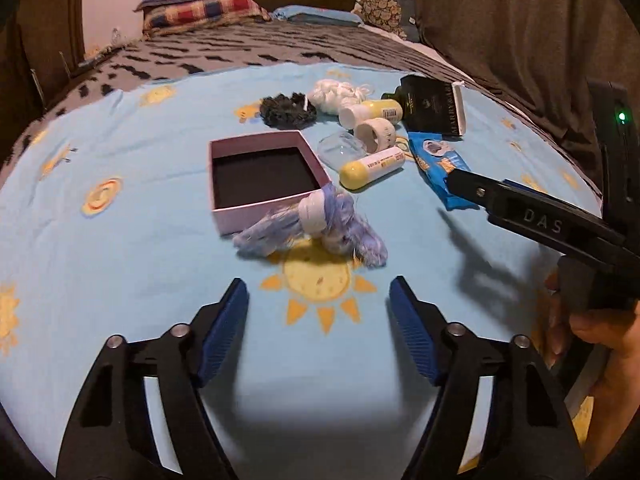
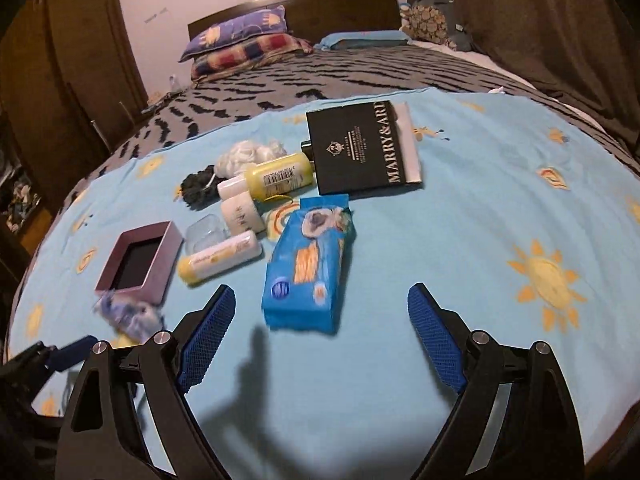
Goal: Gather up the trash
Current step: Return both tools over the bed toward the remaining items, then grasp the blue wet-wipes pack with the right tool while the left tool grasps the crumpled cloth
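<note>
A pink open box (image 1: 262, 174) with a dark inside lies on the blue sun-print sheet; it also shows in the right wrist view (image 2: 138, 258). A bluish crumpled wrapper with a white cap (image 1: 316, 226) lies against its near corner, ahead of my open, empty left gripper (image 1: 318, 304). A blue snack packet (image 2: 308, 264) lies just ahead of my open, empty right gripper (image 2: 320, 308). Yellow bottles (image 2: 276, 176) (image 2: 220, 258), a white jar (image 2: 242, 214), a clear plastic lid (image 2: 204, 234), white wadding (image 2: 246, 154), a black scrunchie (image 2: 198, 188) and a black booklet (image 2: 356, 148) lie behind.
The blue sheet (image 1: 120, 280) covers the near part of a bed with a grey patterned blanket (image 1: 248, 48). Pillows (image 1: 200, 0) lie at the headboard. A brown curtain (image 2: 540, 16) hangs on the right and a wooden wardrobe (image 2: 76, 60) stands on the left.
</note>
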`<state>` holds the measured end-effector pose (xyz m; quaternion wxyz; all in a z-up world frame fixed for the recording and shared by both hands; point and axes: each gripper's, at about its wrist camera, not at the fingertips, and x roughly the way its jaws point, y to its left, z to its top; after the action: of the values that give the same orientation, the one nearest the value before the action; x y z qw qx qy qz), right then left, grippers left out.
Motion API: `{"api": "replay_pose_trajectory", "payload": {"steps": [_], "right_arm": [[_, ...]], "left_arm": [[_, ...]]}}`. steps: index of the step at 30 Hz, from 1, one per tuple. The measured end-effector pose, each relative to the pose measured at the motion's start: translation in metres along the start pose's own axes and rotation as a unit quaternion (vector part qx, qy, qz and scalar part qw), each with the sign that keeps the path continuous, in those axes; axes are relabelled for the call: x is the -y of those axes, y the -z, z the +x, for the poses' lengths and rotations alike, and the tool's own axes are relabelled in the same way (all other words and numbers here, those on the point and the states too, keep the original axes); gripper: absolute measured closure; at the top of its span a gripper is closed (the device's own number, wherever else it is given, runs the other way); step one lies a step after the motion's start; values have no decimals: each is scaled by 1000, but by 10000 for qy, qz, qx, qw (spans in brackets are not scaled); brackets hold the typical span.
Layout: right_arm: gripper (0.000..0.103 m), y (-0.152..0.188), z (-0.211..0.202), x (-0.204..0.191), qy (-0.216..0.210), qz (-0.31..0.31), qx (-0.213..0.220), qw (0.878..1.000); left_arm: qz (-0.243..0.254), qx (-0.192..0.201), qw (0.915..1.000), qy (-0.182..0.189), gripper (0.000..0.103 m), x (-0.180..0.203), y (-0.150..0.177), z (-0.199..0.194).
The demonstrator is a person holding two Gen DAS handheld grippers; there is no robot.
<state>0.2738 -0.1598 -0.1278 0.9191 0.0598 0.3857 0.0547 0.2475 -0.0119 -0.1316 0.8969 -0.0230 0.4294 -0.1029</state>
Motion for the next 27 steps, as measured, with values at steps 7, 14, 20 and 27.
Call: {"api": "replay_pose_trajectory", "payload": {"steps": [7,14,20,27], "right_arm": [[29,-6,19,-7,119,-150,-206,9996],[61,-6,20,-2,206,-135,-161,9996],[62,-2,8,-1,149,-129,-115,9997],[63,11,-30,-5,39,-155,22,9999]], "left_arm": [[-49,32,9999,97,35,5,-18,16],[-136,13,9999,96,64,2,-28,25],[-255,26,9995,173,84,-7,-25,19],[-67,251,9995,161,86,5,-10,-13]]}}
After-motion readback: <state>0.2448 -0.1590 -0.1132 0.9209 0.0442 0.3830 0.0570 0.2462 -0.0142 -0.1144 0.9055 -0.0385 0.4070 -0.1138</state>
